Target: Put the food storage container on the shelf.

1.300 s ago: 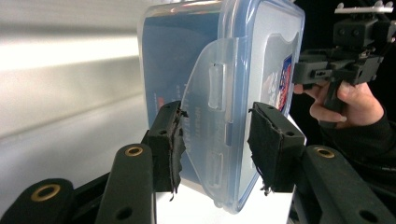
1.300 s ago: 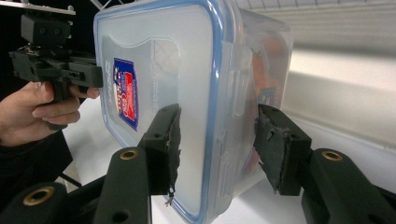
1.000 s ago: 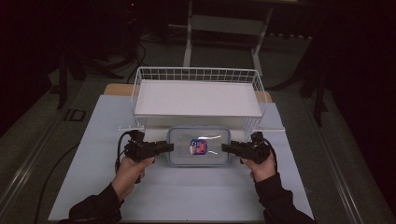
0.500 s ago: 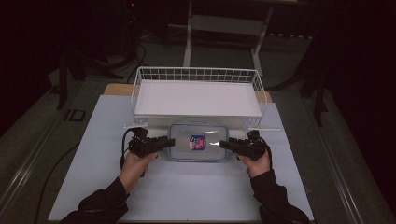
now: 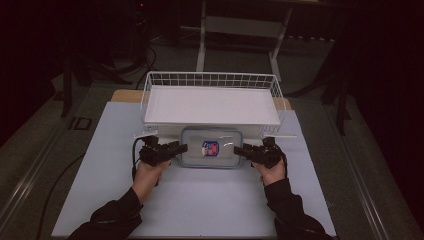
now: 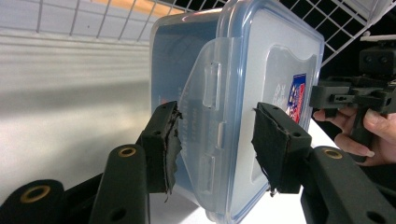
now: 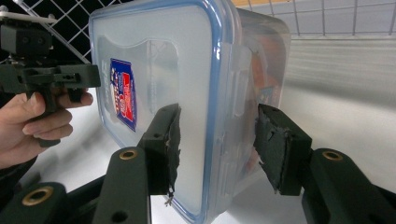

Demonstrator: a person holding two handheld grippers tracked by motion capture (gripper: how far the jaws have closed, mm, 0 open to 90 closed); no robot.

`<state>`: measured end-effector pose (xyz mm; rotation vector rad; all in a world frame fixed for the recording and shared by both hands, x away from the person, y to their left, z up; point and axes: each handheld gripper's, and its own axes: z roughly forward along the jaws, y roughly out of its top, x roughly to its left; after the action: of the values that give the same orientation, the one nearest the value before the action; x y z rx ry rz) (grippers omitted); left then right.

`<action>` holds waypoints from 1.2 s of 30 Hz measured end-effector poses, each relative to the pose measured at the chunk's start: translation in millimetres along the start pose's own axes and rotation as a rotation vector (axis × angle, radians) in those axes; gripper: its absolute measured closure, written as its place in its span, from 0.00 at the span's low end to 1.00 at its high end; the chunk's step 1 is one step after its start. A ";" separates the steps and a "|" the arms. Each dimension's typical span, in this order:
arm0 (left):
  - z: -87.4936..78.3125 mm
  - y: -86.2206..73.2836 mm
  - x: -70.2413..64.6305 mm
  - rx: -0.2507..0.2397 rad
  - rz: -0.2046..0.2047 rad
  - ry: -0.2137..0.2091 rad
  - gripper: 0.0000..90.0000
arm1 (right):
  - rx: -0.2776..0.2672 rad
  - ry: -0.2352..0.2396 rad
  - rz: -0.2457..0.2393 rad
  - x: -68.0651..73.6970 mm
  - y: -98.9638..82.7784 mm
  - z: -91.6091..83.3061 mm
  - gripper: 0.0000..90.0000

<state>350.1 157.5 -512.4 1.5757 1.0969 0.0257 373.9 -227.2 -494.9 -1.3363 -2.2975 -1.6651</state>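
Observation:
A clear plastic container [image 5: 211, 147] with a blue-rimmed lid and a red-and-blue label lies flat on the white table, just in front of the wire basket. My left gripper [image 5: 184, 147] is at its left short end, my right gripper [image 5: 237, 149] at its right short end. In the left gripper view the open jaws straddle the container's [image 6: 261, 70] side latch flap [image 6: 205, 107], around my left gripper's [image 6: 215, 140] midline. The right gripper view has the same picture: my right gripper [image 7: 215, 140] stands open around the lid edge and latch of the container [image 7: 159, 60].
A white wire basket [image 5: 210, 80] with a white floor stands directly behind the container, nearly touching it. The white table surface [image 5: 200, 200] stretches out toward the person. Dark floor, cables and a metal stand surround the table.
Both grippers have moved forward and inward, closing on the container's two short ends. The container has not moved.

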 end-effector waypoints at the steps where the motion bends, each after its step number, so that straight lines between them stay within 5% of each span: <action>1: 0.7 -0.4 -0.3 -0.010 0.001 0.003 0.57 | 0.002 0.001 0.004 -1.0 0.2 0.3 0.57; 14: 7.0 -7.1 0.0 -0.081 -0.004 0.007 0.51 | -0.006 -0.007 0.043 -3.9 1.9 2.6 0.54; 17: 10.2 -11.5 4.3 -0.078 0.001 0.048 0.48 | 0.017 -0.067 0.011 -1.6 2.4 8.3 0.52; 24: 12.0 -9.3 -1.5 -0.102 0.053 0.105 0.53 | -0.007 -0.089 0.021 -1.3 3.0 11.0 0.50; 25: 12.2 -9.1 -1.3 -0.102 0.057 0.115 0.50 | -0.020 -0.109 -0.030 -0.3 4.7 12.5 0.50; 34: 10.1 -7.8 -3.0 -0.079 0.068 0.132 0.41 | -0.005 -0.152 0.001 4.8 7.3 13.7 0.49; 36: 7.5 -7.8 -5.5 -0.082 0.073 0.119 0.38 | -0.033 -0.138 -0.041 4.7 6.9 12.5 0.47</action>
<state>346.3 147.5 -518.3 1.5559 1.1155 0.2136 380.8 -214.0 -492.8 -1.4649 -2.3973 -1.6802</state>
